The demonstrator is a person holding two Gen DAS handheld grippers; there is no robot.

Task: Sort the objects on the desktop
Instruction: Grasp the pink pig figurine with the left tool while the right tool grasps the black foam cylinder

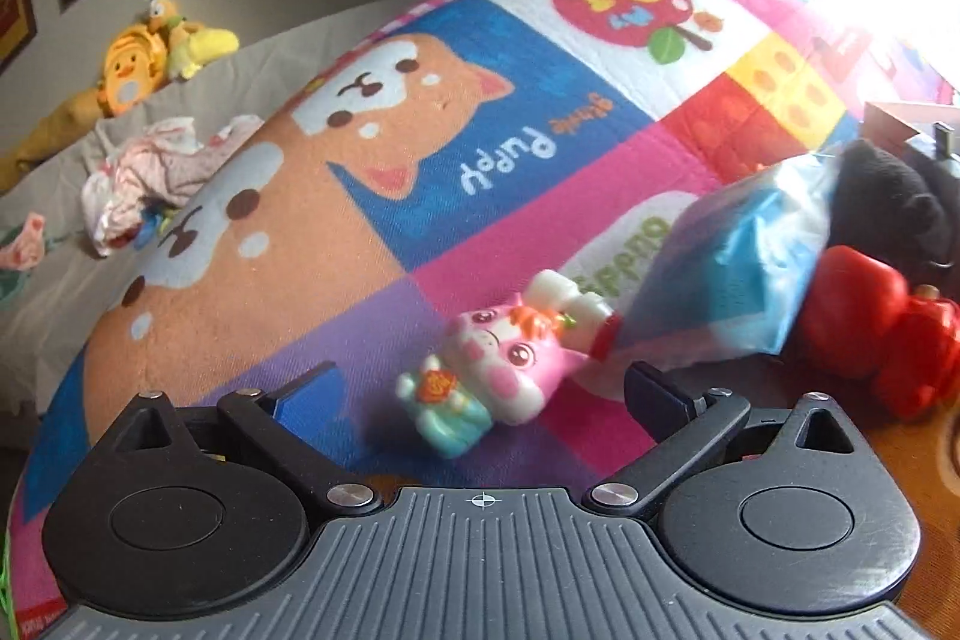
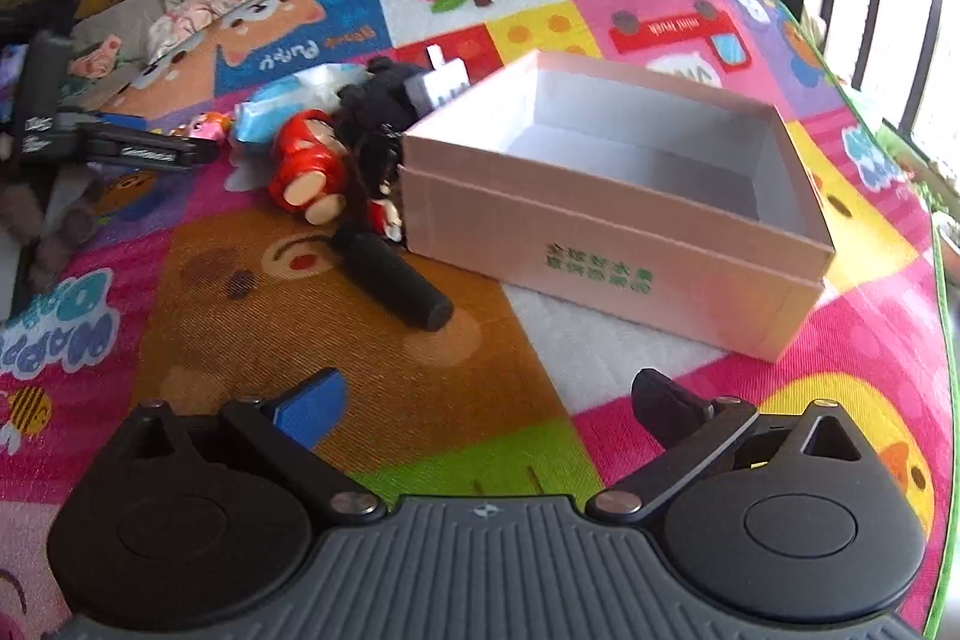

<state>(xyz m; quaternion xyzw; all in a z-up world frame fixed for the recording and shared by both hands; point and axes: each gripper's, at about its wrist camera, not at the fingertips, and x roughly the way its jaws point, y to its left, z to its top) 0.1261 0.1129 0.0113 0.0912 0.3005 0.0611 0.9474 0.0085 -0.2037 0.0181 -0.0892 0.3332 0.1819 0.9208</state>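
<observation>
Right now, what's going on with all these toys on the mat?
Someone is sorting toys with two hand-held claws. The left claw is open around a pink cat figurine, not yet gripping it. The right claw hovers open and empty in front of the pink box, which looks empty. A red figurine and black cylinder lie beside the box.

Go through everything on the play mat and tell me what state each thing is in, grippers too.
Left gripper: open, holding nothing.
Right gripper: open, holding nothing.
Pink box: lidless, looks empty.
Pink cat toy: lying on its side between the left fingers.
Blue packet: sealed, lying flat.
Red figurine: toppled over.
Black cylinder: lying flat.
</observation>
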